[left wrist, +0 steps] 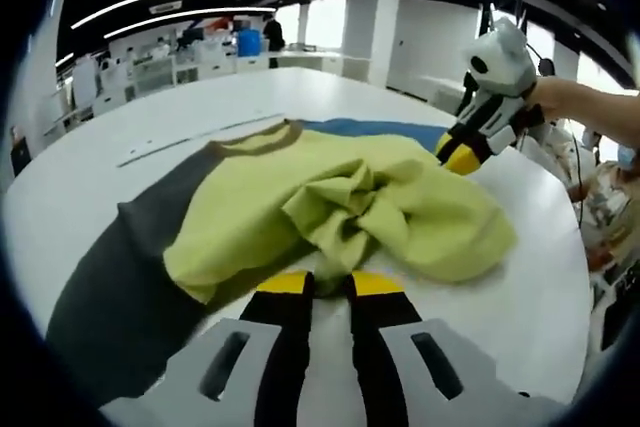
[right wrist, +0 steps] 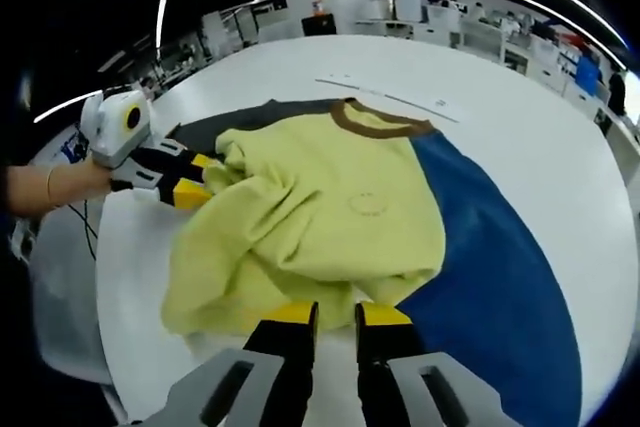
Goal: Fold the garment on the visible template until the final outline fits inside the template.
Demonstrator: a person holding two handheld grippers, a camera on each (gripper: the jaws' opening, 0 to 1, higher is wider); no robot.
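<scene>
- The garment (left wrist: 340, 212) is a soft yellow-green knit top with a brown ribbed collar (right wrist: 378, 123); it lies bunched in loose, rounded folds, with a deep crumple at its middle in the left gripper view.
- In the right gripper view a small round outline mark (right wrist: 367, 203) shows on its smoother front panel.
- It rests on a flat template of two thin matte panels: a dark grey panel (left wrist: 110, 287) and a blue panel (right wrist: 500, 267), both lying smooth on the white round table (left wrist: 90, 162).
- The left hand-held gripper (left wrist: 331, 285) has black jaws with yellow tips; they stand a narrow gap apart at the near hem of the garment, with cloth at the tips. I cannot tell whether any fabric is pinched between them.
- Seen from the right gripper view, the same gripper (right wrist: 190, 183) reaches in from the left, its yellow tips against the garment's edge, held by a person's hand (right wrist: 50, 187).
- The right hand-held gripper (right wrist: 335, 319) has matching yellow-tipped jaws, set slightly apart at the garment's near edge, where the cloth folds over the blue panel. Whether it grips fabric is not clear.
- From the left gripper view this gripper (left wrist: 462, 154) comes in from the right, tips on the far side of the garment.
- A thin pale strip (left wrist: 190, 139) lies on the table beyond the collar, well apart from both grippers.
</scene>
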